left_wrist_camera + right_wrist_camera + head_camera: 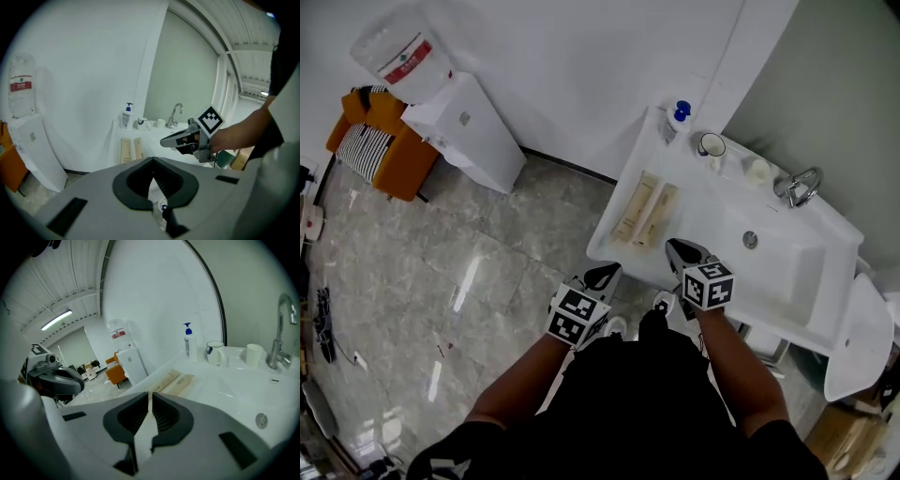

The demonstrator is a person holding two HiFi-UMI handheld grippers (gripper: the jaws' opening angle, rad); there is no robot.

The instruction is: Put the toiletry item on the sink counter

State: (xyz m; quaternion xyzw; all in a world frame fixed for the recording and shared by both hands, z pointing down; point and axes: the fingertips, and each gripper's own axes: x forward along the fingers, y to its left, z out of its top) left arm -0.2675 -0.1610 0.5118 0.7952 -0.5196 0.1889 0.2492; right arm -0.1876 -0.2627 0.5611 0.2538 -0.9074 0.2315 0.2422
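Observation:
Two flat beige toiletry boxes [636, 208] [657, 216] lie side by side on the left part of the white sink counter [694, 202]; they also show in the left gripper view [125, 150] and the right gripper view [178, 383]. My right gripper [675, 246] hovers over the counter's front edge just right of the boxes, jaws shut with nothing between them [150, 393]. My left gripper [609, 270] hangs in front of the counter, below the boxes, its jaws [153, 159] closed and empty too. Neither touches a box.
At the counter's back stand a blue-capped pump bottle [678, 117], a mug [711, 145] and a white cup [758, 171]; a chrome faucet [800, 187] overlooks the basin and drain [750, 240]. Far left are a water dispenser [464, 127] and an orange chair [380, 141].

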